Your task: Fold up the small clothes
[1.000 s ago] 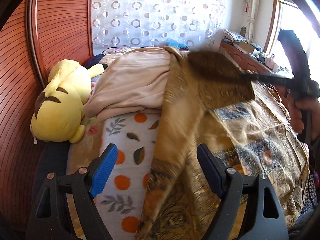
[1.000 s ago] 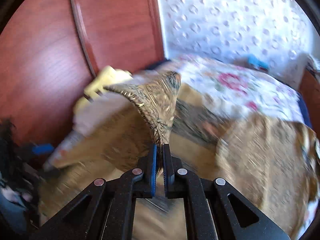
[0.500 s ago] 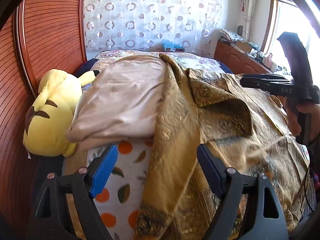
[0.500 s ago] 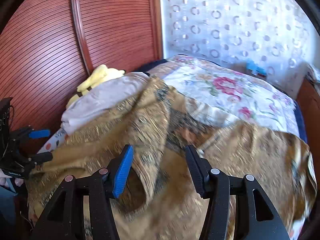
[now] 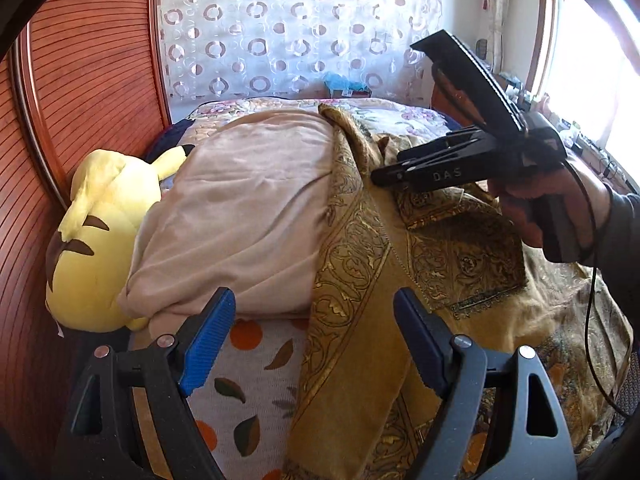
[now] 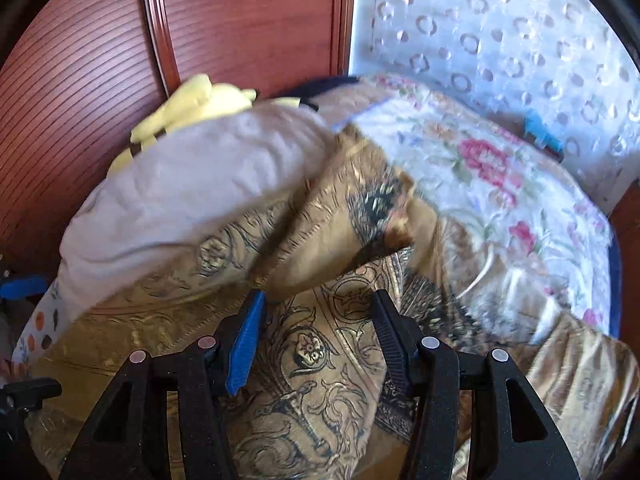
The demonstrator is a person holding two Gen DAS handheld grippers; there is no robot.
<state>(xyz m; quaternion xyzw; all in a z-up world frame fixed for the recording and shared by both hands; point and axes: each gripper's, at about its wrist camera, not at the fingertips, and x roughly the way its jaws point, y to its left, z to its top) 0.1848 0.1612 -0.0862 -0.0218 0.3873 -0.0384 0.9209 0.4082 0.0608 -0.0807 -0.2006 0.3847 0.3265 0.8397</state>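
Observation:
A gold cloth with a dark ornate print (image 5: 352,240) lies spread over the bed. One corner of it is folded back as a flap (image 5: 460,256). My left gripper (image 5: 314,300) is open above the cloth's long left edge and pinches nothing. My right gripper (image 6: 319,298) is also open, low over the cloth (image 6: 320,380), with the loose flap (image 6: 320,248) just beyond its tips. In the left wrist view the right gripper (image 5: 384,176) comes in from the right, held by a hand (image 5: 540,208). It hovers over the flap.
A yellow plush toy (image 5: 92,240) lies against the wooden headboard (image 5: 80,80). Beside the toy sits a bulky beige blanket (image 5: 248,208), partly under the cloth. An orange-dotted sheet (image 5: 248,380) shows at the front left, and a floral bedspread (image 6: 500,168) and a curtain lie beyond.
The right gripper was shut on a lifted corner of the gold cloth. It has let go, opened and dropped toward the bed. The corner now lies folded over. The left gripper moved forward a little.

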